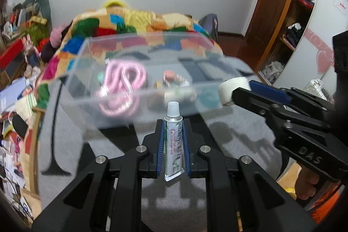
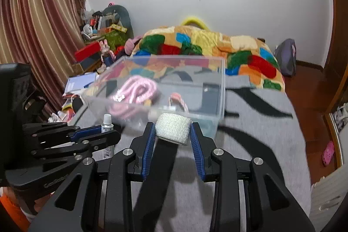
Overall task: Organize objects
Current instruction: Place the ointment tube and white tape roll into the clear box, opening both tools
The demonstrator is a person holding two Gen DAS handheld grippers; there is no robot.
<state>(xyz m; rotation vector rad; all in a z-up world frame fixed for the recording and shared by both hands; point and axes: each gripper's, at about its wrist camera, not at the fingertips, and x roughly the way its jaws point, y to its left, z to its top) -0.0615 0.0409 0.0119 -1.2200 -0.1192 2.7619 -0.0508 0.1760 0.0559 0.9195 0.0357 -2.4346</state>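
A clear plastic bin [image 1: 139, 101] [image 2: 217, 88] stands on the grey bed cover, holding a coiled pink cord [image 1: 124, 79] [image 2: 139, 90] and small items. My left gripper [image 1: 173, 123] is shut on a white ointment tube [image 1: 173, 140], cap pointing at the bin's near wall; the tube also shows in the right wrist view [image 2: 107, 123]. My right gripper [image 2: 173, 126] is shut on a white bandage roll [image 2: 173, 127] [image 1: 232, 90], just before the bin's near right corner. Both grippers are held above the bed.
A colourful patchwork blanket [image 2: 217, 47] lies bunched behind the bin. Cluttered shelves and papers [image 1: 15, 88] line the left of the bed. A wooden wardrobe [image 1: 289, 14] and wooden floor are at the right. A curtain [image 2: 37, 25] hangs at the left.
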